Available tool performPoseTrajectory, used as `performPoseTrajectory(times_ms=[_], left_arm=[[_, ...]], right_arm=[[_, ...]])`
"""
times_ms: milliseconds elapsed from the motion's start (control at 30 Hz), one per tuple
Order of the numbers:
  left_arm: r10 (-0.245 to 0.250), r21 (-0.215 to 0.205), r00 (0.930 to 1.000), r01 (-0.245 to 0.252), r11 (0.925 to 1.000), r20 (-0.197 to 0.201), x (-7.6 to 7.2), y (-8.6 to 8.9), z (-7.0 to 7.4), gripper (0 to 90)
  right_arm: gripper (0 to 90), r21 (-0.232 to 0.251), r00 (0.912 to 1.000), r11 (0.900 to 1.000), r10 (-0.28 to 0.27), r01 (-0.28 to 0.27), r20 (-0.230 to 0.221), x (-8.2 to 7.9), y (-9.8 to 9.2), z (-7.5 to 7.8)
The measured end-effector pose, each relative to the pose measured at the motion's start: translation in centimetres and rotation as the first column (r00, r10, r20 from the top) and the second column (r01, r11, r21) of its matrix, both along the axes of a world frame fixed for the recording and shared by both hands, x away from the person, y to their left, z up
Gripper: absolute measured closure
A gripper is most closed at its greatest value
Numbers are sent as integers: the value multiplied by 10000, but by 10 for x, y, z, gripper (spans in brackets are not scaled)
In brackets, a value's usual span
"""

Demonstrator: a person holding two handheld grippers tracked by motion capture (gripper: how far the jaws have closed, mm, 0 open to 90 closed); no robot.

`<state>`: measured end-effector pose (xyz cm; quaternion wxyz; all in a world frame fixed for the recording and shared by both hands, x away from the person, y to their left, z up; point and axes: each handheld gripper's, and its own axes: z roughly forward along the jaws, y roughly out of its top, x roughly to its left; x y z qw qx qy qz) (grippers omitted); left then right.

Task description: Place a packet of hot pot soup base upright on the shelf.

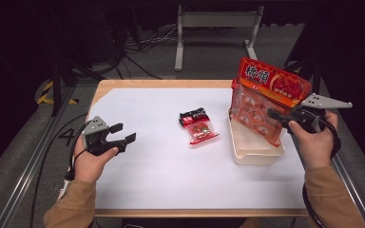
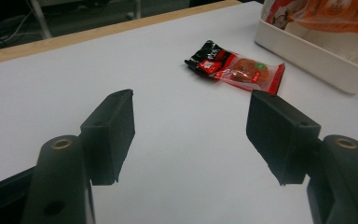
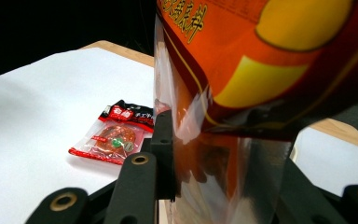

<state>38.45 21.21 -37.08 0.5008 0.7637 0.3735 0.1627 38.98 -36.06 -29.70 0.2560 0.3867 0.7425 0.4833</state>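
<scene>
Right gripper (image 1: 279,117) fingers clamp the snack bag (image 1: 266,97), seemingly above the tray (image 1: 256,153).

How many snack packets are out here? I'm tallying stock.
2: a small packet lies mid-table; a big bag hangs in the right claw over the white bin. Others may be hidden inside.

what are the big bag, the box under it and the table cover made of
Big bag: thin glossy plastic film, probably; its lower part is see-through and glints. Box: cream, smooth and matte, with thick rounded walls, likely moulded plastic. Table cover: flat matte white sheet, paper or thin board; I can't tell which.
</scene>
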Motion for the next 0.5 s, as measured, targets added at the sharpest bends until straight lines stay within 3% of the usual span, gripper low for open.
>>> performPoseTrajectory(times_ms=[500], left_arm=[[131,207,9999,-131,9997,1,0,0,-2,335]], right_arm=[[702,151,9988,9998,-124,132,-484,7,-3,-17]])
